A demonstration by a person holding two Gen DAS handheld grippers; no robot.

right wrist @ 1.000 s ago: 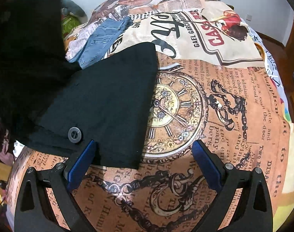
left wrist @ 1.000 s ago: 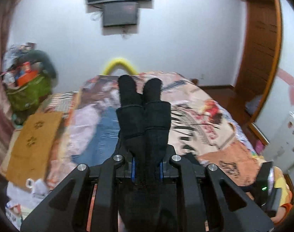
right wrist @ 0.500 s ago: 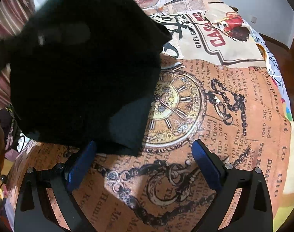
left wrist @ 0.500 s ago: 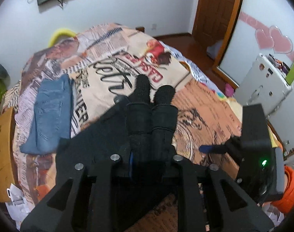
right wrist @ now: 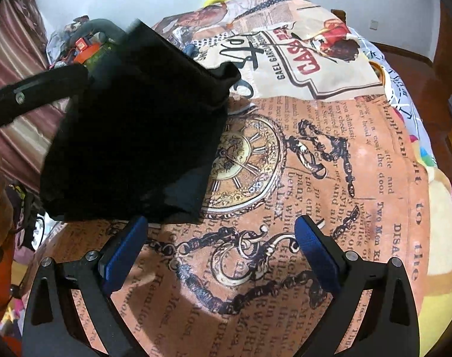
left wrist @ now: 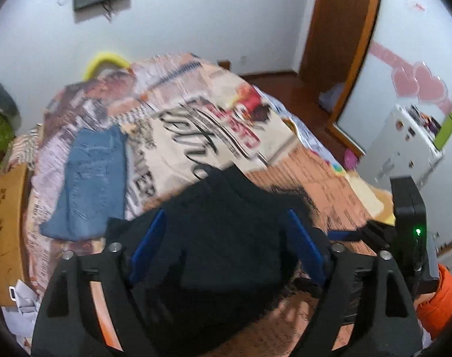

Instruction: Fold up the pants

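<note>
Left wrist: left gripper (left wrist: 226,247) fingers just let go, now wide over pants (left wrist: 226,238) beside jeans (left wrist: 92,178); fold laid. Right gripper (right wrist: 221,248) wide, empty.

"CASA" in red and "GAEL GARCIA" on the printed bedspread (right wrist: 330,154), "the door" below

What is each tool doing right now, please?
Left tool: open, holding nothing, black pants lying between its fingers.
Right tool: open, empty, over the bedspread.

Even indoor light, left view motion-blurred, fisheye edges warped, dark
</note>
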